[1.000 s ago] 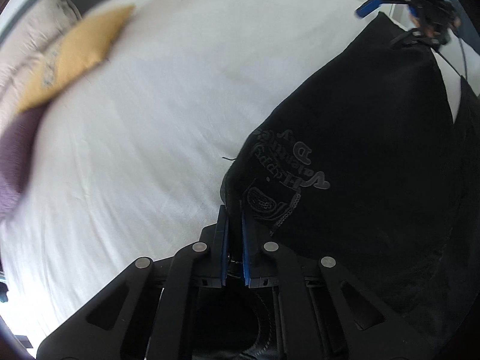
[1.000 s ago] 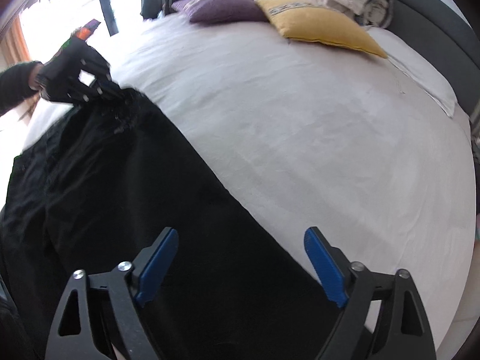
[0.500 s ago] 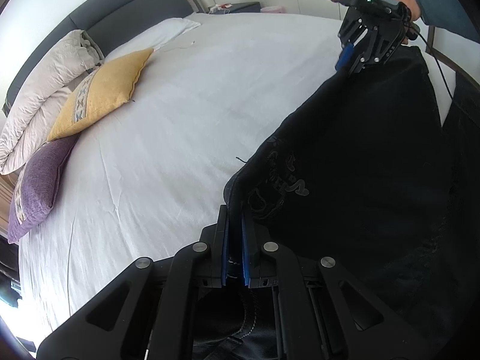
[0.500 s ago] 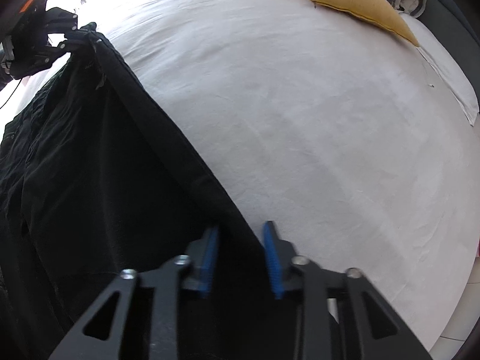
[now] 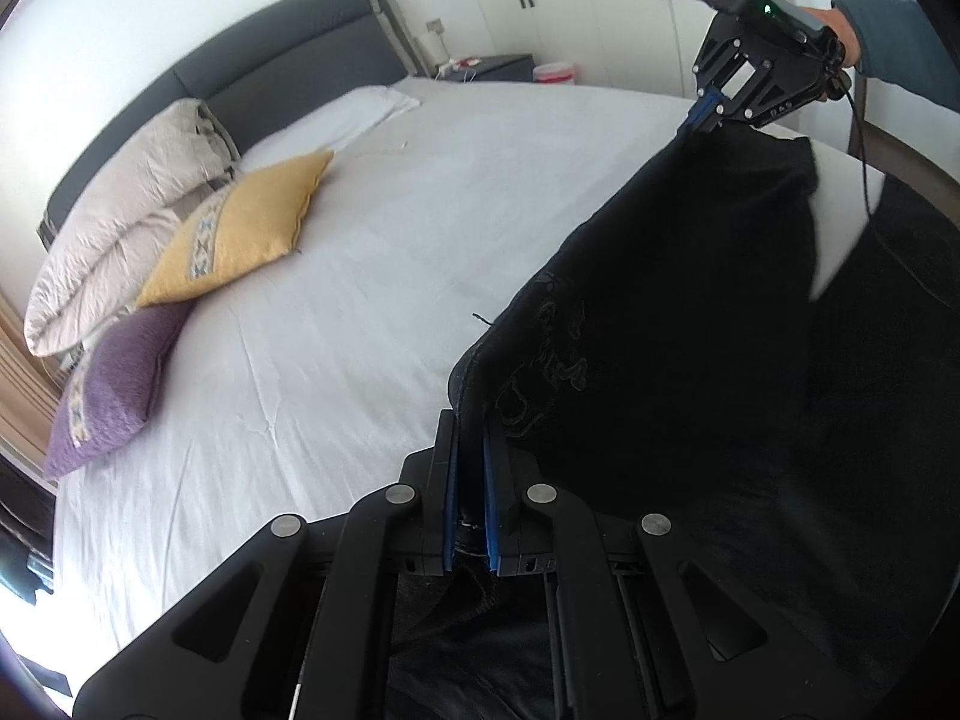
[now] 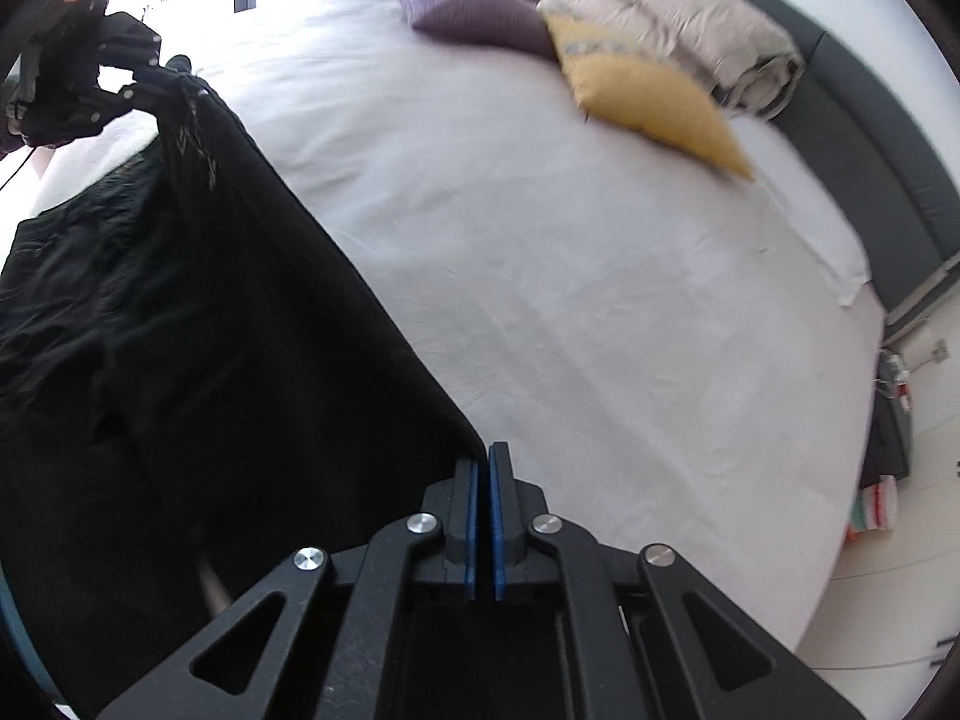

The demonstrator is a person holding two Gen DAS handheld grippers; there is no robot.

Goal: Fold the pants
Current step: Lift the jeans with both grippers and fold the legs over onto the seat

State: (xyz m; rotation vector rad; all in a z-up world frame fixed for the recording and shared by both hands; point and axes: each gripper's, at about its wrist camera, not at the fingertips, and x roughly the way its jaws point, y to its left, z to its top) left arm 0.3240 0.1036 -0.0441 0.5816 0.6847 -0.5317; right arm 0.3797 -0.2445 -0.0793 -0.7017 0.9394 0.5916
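Observation:
Black pants (image 5: 690,330) with a faint printed design are held stretched above a white bed (image 5: 390,276). My left gripper (image 5: 470,438) is shut on one corner of the pants' upper edge. My right gripper (image 6: 482,462) is shut on the other corner, and it also shows in the left wrist view (image 5: 711,114) at the top right. In the right wrist view the pants (image 6: 180,312) hang down to the left, and the left gripper (image 6: 156,81) shows at the top left, clamped on the far corner.
A yellow cushion (image 5: 240,234), a purple cushion (image 5: 114,384) and a folded pale duvet (image 5: 126,210) lie by the grey headboard (image 5: 288,54). A nightstand (image 5: 492,67) and wardrobe doors (image 5: 576,0) stand beyond the bed. The floor (image 6: 888,594) shows past the bed's right edge.
My right gripper went from wide open to shut on the pants' edge. Both grippers lifted, so the pants now hang stretched between them higher above the bed.

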